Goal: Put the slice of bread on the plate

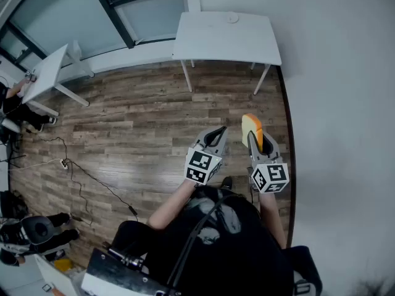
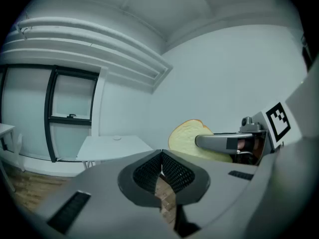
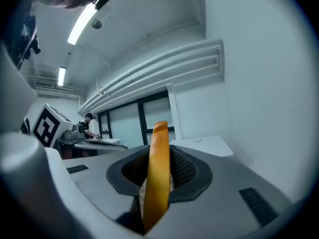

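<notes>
A slice of bread (image 1: 252, 129) with an orange-brown crust stands on edge in my right gripper (image 1: 253, 138), whose jaws are shut on it. In the right gripper view the bread (image 3: 157, 173) rises edge-on between the pads. To its left, my left gripper (image 1: 216, 134) is shut with its tips touching and nothing held; in its own view the jaws (image 2: 161, 157) meet, and the bread (image 2: 185, 136) shows to the right. A small round white plate (image 1: 232, 18) lies on a white table (image 1: 210, 39) far ahead, also visible as the plate (image 3: 198, 140).
I stand on a wooden plank floor (image 1: 136, 128), with a white wall (image 1: 339, 103) close on the right. A second white desk (image 1: 46, 73) stands at the far left, with a person (image 3: 88, 119) by it. Cables (image 1: 80, 171) trail across the floor on the left.
</notes>
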### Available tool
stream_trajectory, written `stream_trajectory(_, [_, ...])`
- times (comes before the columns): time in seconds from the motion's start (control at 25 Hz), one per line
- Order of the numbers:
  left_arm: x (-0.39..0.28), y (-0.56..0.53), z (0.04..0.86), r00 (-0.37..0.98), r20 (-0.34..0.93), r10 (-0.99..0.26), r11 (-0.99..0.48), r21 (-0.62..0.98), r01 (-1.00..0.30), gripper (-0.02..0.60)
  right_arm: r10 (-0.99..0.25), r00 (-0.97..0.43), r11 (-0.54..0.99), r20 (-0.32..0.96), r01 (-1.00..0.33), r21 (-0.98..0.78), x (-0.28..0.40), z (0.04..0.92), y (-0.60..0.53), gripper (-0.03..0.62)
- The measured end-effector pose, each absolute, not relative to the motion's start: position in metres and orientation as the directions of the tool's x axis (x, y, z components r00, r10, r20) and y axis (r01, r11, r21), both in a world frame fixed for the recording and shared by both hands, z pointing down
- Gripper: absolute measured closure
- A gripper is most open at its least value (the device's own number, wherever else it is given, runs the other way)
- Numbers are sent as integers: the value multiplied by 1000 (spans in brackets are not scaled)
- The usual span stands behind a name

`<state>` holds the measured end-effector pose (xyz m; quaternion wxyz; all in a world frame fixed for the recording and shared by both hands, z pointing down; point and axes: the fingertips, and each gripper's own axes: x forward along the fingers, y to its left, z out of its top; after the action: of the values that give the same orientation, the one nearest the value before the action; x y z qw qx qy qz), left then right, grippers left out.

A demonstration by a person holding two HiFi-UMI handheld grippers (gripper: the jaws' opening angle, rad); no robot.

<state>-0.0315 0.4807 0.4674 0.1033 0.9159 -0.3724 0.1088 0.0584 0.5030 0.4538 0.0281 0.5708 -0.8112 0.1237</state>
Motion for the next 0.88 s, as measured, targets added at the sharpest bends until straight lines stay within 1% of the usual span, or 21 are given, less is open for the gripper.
stream_trajectory(0.44, [-45, 476, 472, 698, 284, -657, -701, 107, -705, 575, -920, -343, 313, 187, -934, -171, 47, 457, 498, 497])
stream_trajectory(0.88, [-57, 473, 482, 709, 295, -640, -707, 134, -694, 575, -924, -329, 283, 198, -932, -225, 37, 470, 495, 496])
